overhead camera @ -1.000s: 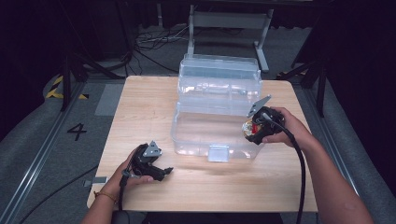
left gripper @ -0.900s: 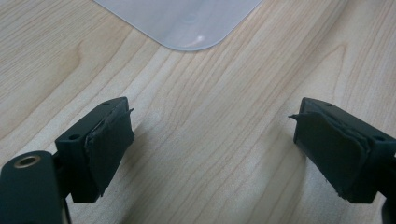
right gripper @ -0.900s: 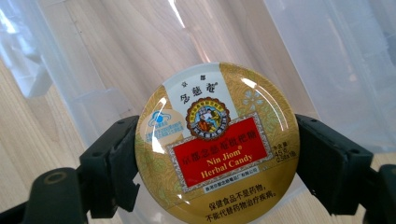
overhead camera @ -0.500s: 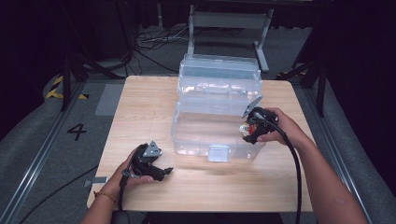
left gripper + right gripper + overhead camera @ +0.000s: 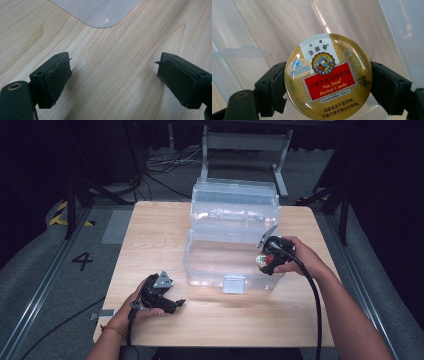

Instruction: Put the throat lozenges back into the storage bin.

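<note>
Clamped jaws of the right gripper [image 5: 265, 261] pinch a round candy tin [image 5: 328, 76] by its rim, over the clear plastic box [image 5: 227, 251]. Left gripper [image 5: 113, 77] rests on the table [image 5: 155, 232], jaws spread around nothing.

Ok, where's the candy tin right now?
The candy tin is clamped between the right tongs, held over the right front corner of the clear plastic box in the high view.
</note>
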Demonstrator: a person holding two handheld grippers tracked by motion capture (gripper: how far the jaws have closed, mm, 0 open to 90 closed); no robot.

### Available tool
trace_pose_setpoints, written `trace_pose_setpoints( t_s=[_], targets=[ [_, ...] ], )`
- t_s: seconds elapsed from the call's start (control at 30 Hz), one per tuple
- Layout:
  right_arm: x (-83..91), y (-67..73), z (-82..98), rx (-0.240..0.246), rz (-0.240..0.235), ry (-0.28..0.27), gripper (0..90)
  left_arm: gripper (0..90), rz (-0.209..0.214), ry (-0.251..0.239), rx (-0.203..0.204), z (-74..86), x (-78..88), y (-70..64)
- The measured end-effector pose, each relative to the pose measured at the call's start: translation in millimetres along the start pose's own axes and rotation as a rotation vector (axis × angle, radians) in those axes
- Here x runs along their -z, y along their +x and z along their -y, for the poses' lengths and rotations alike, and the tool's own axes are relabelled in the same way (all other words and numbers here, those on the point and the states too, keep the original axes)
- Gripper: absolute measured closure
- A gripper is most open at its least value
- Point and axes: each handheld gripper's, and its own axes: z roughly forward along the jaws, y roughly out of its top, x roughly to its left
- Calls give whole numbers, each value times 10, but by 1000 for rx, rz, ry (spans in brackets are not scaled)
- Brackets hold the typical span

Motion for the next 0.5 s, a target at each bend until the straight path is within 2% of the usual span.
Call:
trace_pose_setpoints(
  t_s=[0.33,0.43,0.5],
  targets=[
    [-16,-2,46,-1,-12,5,201,120,0,0,0,0,0,0],
    [-8,-17,57,-36,-22,-21,207,120,2,-1,-2,-1,-2,2],
    [-7,-14,61,-43,-20,-24,207,120,2,-1,-2,-2,-3,2]
  ],
)
